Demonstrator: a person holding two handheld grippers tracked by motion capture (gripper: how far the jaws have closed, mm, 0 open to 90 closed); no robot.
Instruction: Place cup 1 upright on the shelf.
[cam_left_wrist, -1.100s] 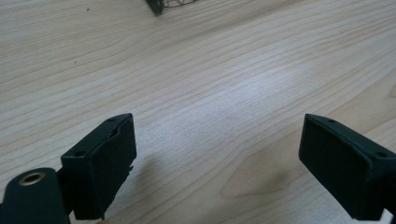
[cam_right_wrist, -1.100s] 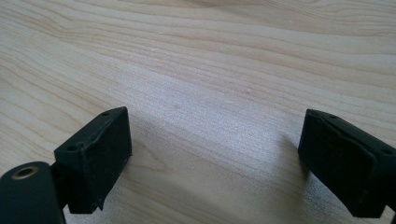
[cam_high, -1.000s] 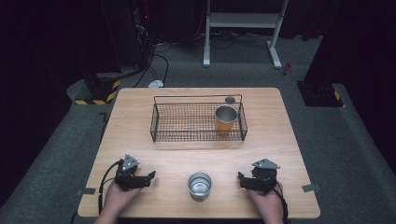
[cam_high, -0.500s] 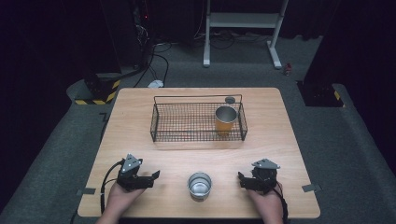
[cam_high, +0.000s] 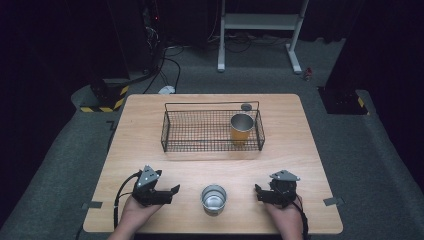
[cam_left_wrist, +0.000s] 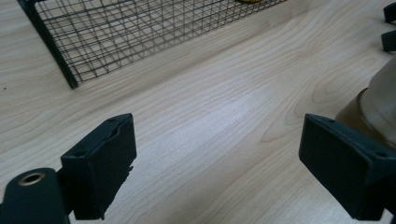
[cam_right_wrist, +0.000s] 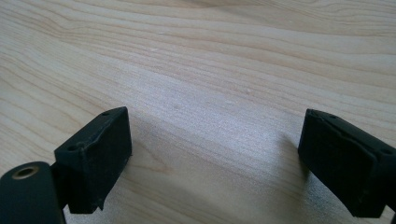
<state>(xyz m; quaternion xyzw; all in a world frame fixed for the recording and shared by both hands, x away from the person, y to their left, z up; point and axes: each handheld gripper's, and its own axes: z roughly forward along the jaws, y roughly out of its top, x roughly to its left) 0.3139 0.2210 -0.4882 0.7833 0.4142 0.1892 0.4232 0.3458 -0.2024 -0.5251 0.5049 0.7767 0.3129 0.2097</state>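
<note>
The left gripper (cam_high: 170, 192) has advanced toward the steel cup (cam_high: 213, 198); jaws wide apart, gripping nothing. The cup stands upright, mouth up, axis vertical, between both grippers: a smooth, shiny cylinder. The right gripper (cam_high: 260, 192): jaws spread, empty.

It looks like a lab: dark walls, a wooden surface (cam_high: 150, 125) on grey carpet, loose cables (cam_high: 167, 65), and yellow-black warning tape (cam_high: 102, 106).
</note>
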